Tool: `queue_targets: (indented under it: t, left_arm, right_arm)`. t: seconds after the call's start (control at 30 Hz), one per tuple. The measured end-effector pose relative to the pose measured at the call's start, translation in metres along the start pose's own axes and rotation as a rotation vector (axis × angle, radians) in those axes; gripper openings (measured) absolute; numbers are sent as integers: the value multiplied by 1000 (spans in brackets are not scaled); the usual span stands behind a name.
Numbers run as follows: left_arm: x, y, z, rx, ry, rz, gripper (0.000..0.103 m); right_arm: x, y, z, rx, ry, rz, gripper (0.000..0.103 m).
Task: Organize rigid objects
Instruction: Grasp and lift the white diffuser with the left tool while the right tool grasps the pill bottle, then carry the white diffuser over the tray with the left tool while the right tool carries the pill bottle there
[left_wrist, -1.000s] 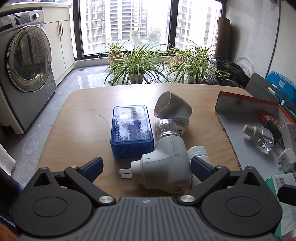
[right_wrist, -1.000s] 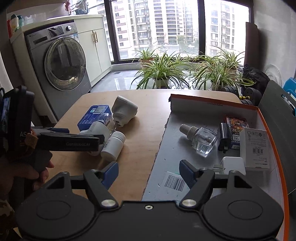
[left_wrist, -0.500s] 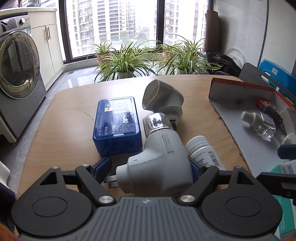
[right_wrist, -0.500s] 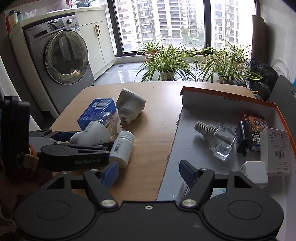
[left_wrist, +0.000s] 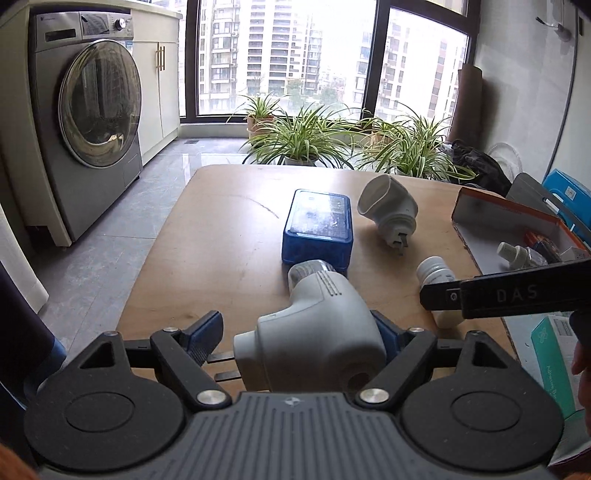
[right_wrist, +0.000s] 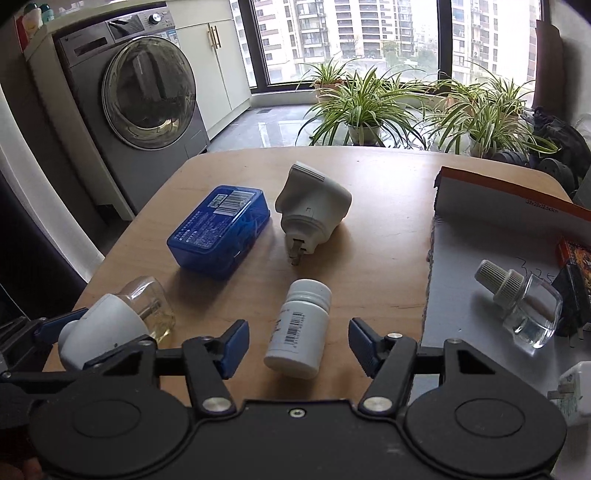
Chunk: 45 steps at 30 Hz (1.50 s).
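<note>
My left gripper (left_wrist: 295, 332) is shut on a white plug-in vaporiser (left_wrist: 317, 332) with a glass bottle at its front, seen low on the left in the right wrist view (right_wrist: 107, 325). A white pill bottle (right_wrist: 299, 328) lies on the wooden table (right_wrist: 369, 258) between the jaws of my right gripper (right_wrist: 295, 339). Those jaws are closing, and both pads still stand clear of the bottle. In the left wrist view one of the right gripper's fingers (left_wrist: 498, 293) crosses in front of the pill bottle (left_wrist: 436, 271).
A blue plastic case (right_wrist: 219, 230) and a second white plug-in unit (right_wrist: 314, 206) lie further back on the table. On the right is an orange-rimmed cardboard box (right_wrist: 498, 206) holding a clear refill bottle (right_wrist: 524, 302) and small packets. A washing machine (right_wrist: 147, 96) stands beyond the left edge.
The left jaws closed on the vaporiser and carried it towards the table's left front. The right gripper swung left from over the cardboard box to the pill bottle, and its jaws narrowed.
</note>
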<state>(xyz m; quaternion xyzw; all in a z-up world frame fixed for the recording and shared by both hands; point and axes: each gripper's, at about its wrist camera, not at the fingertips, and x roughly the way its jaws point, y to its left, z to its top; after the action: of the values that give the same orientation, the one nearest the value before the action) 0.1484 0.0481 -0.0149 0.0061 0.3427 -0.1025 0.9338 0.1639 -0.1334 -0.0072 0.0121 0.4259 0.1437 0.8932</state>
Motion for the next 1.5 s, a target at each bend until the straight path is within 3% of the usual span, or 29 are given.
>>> queue_targets:
  t: [0.03, 0.1, 0.43, 0.47, 0.53, 0.6, 0.63, 0.73, 0.8, 0.87, 1.0, 1.03, 1.13, 1.37, 1.43, 1.5]
  left_arm:
    - [-1, 2, 0, -11, 2, -3, 86]
    - [-3, 4, -1, -23, 0, -1, 86]
    - [-23, -12, -1, -41, -42, -36, 84]
    - [-25, -15, 0, -40, -43, -39, 71]
    - [-27, -21, 0, -45, -40, -47, 69]
    - [-26, -23, -1, -53, -27, -66, 57]
    - [-26, -25, -2, -49, -23, -62, 56]
    - [-26, -31, -9, -19, -6, -31, 69]
    - [-26, -31, -14, -21, -11, -13, 95]
    - [-24, -32, -16, -9, -7, 14, 100]
    - [-10, -34, -23, 39, 47, 24, 100]
    - [-7, -35, -26, 61, 55, 31, 97]
    - [-1, -31, -28, 52, 71, 6, 74]
    - [-23, -35, -19, -10, 43, -17, 69]
    - [-33, -43, -15, -14, 25, -38, 63]
    - [-44, -54, -8, -4, 3, -52, 32]
  right_arm:
    - [5, 0, 1, 0, 12, -1, 54]
    - [9, 0, -1, -4, 13, -12, 41]
    - [-49, -2, -15, -37, -82, -50, 40]
    - [-58, -4, -17, -35, -93, -56, 40]
    - [-75, -10, -22, -28, -116, -65, 40]
    - [-88, -17, -28, -20, -120, -70, 40]
    - [-94, -20, -32, -13, -122, -76, 40]
    - [-110, -32, -45, 22, -127, -72, 40]
    - [-117, -36, -53, 31, -128, -71, 40]
    - [-124, -39, -59, 37, -134, -70, 41]
    - [-133, -42, -66, 52, -145, -62, 40]
    - [-135, -43, -66, 55, -148, -60, 40]
    - [-140, -45, -67, 63, -161, -60, 40]
    - [-153, -50, -68, 78, -193, -60, 41]
    - [-158, -51, -69, 78, -201, -64, 40]
    - [-163, -53, -71, 82, -209, -63, 40]
